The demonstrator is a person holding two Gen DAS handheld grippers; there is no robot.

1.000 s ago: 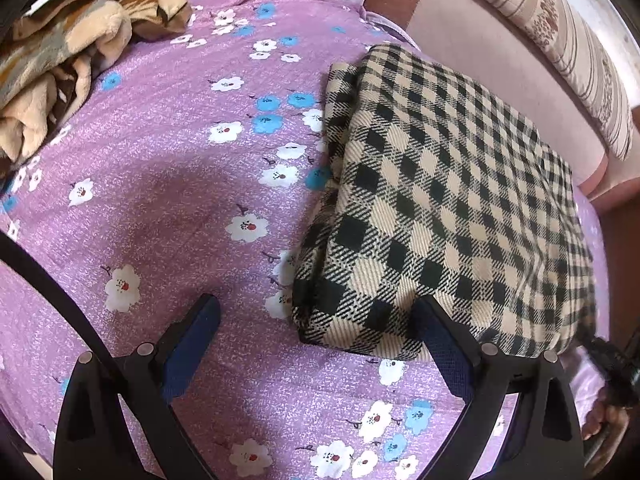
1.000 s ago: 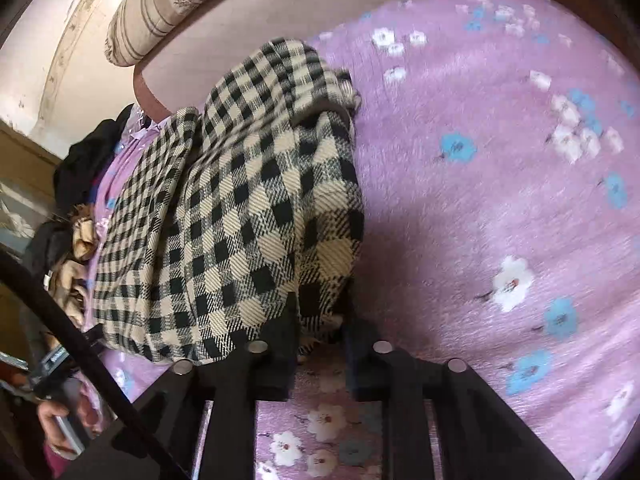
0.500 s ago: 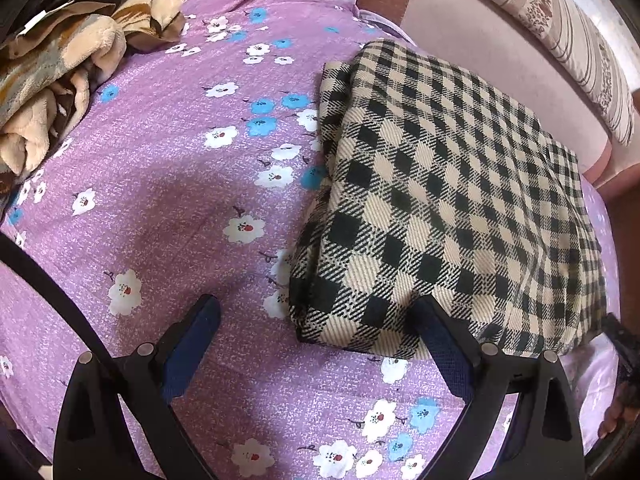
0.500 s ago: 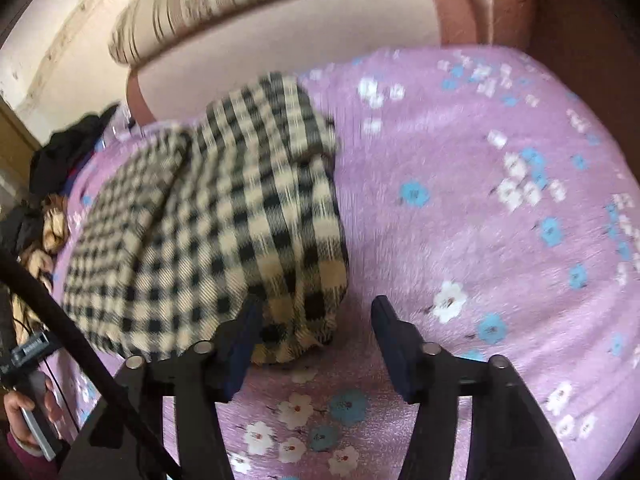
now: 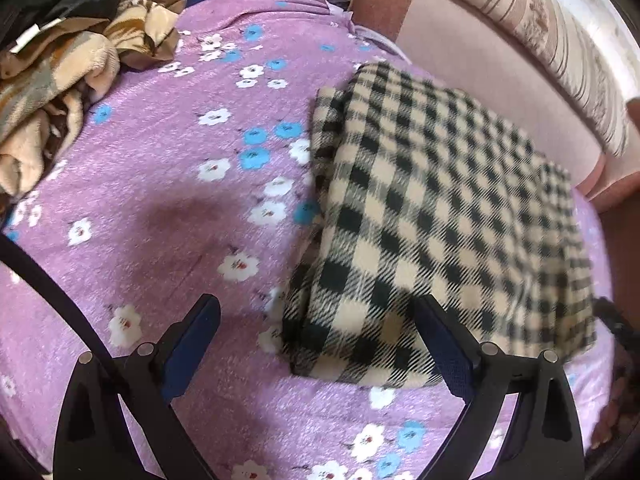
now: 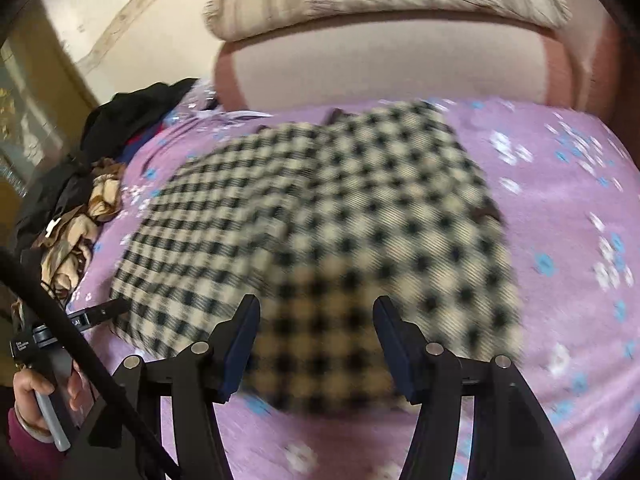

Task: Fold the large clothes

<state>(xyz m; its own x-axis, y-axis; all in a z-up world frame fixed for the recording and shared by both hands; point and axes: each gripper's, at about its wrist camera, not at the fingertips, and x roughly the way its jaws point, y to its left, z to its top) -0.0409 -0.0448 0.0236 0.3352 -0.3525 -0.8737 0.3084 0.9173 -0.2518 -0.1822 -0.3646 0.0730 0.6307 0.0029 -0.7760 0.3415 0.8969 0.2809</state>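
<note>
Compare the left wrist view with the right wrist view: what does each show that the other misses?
Only the left wrist view shows the folded checked garment's stacked layers along its near left edge, and the left gripper's open jaws. Only the right wrist view shows the person's hand gripping the other tool's handle, a wall strip behind the bed, and the right gripper, open. Both show the garment lying on the purple floral bedspread, the brown and beige blanket pile, the striped pillow and the pink headboard.
</note>
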